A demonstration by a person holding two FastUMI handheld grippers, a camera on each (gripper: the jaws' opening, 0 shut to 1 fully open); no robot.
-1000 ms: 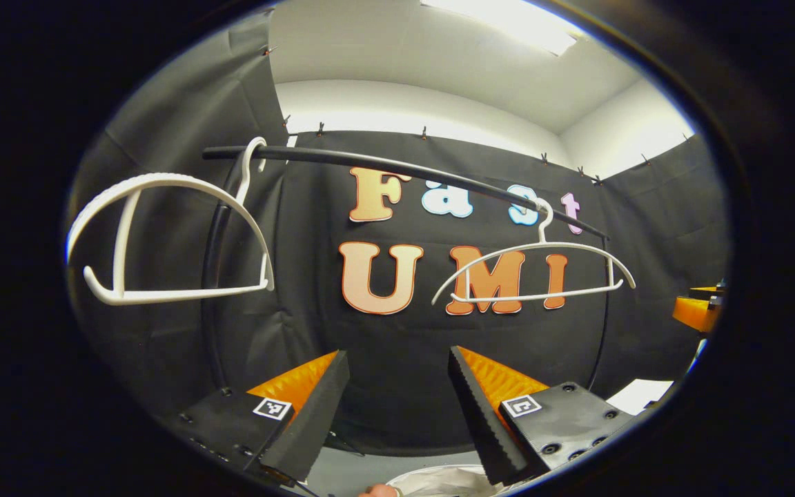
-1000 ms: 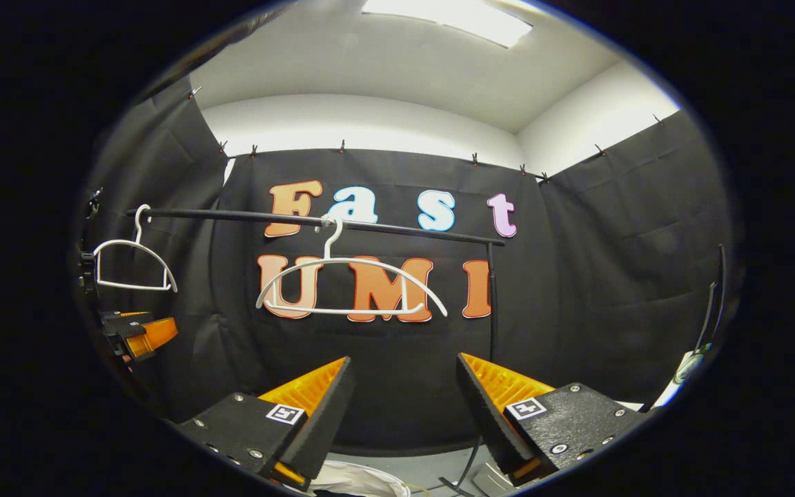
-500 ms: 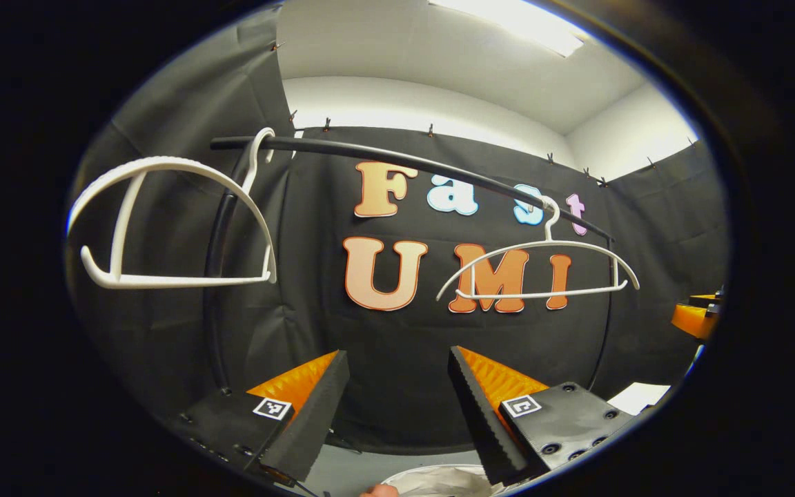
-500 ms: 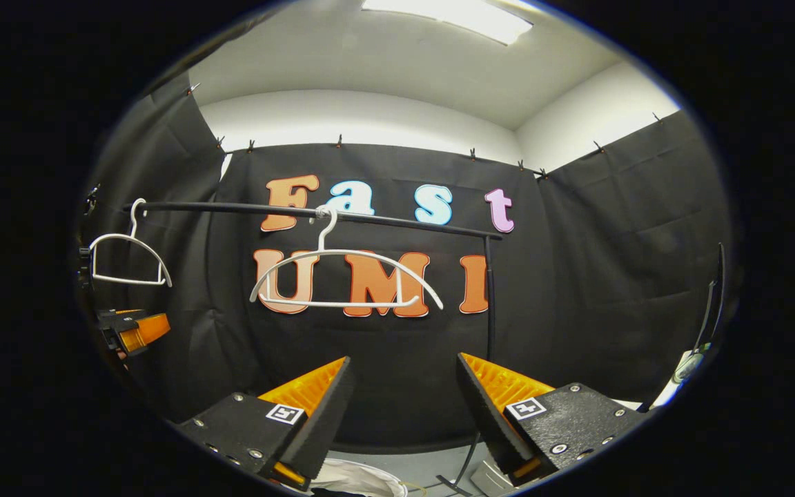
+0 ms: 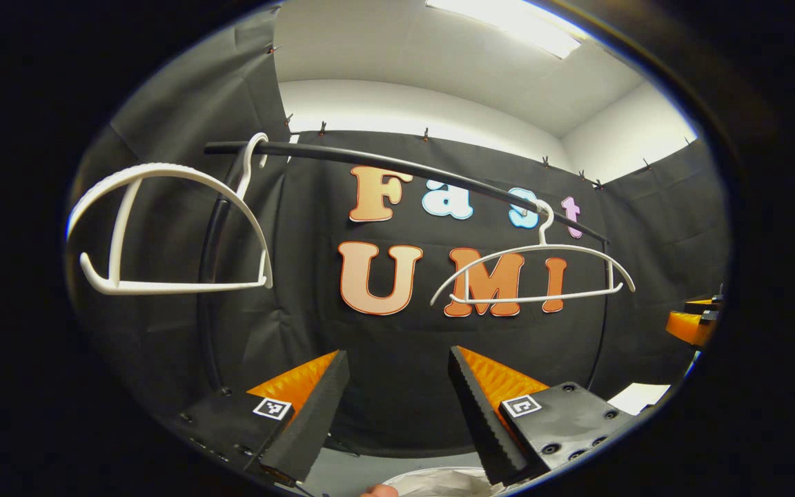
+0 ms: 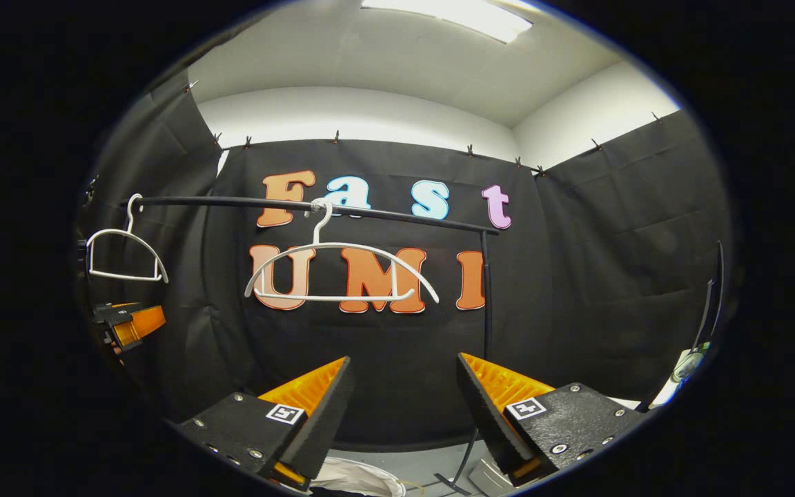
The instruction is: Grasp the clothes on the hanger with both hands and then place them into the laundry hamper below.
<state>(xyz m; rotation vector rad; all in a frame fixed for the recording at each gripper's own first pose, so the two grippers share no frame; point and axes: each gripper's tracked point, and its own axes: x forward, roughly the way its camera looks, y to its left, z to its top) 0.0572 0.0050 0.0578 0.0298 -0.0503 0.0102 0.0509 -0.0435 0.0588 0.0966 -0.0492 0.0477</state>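
Two white hangers hang bare on a black rail (image 5: pixel 397 166): a near one (image 5: pixel 170 228) at the left and a far one (image 5: pixel 532 273) at the right. In the right gripper view they are the middle hanger (image 6: pixel 339 273) and the left one (image 6: pixel 125 255). White fabric (image 5: pixel 439 481) lies at the bottom edge below my left gripper (image 5: pixel 396 355), which is open and holds nothing. Similar white fabric (image 6: pixel 356 476) shows under my right gripper (image 6: pixel 404 359), also open and holding nothing. I cannot tell whether this fabric is clothing or the hamper.
The rail's upright post (image 6: pixel 486 297) stands right of the middle hanger. Cables (image 6: pixel 463 473) lie on the grey floor below. The other gripper (image 5: pixel 691 324) shows at the far right, and its counterpart (image 6: pixel 128 324) at the far left. A fingertip (image 5: pixel 377 491) peeks in at the bottom.
Both views drift a little; in the right gripper view the rail and hangers slide slightly up and left. Both grippers stay open and hold nothing.
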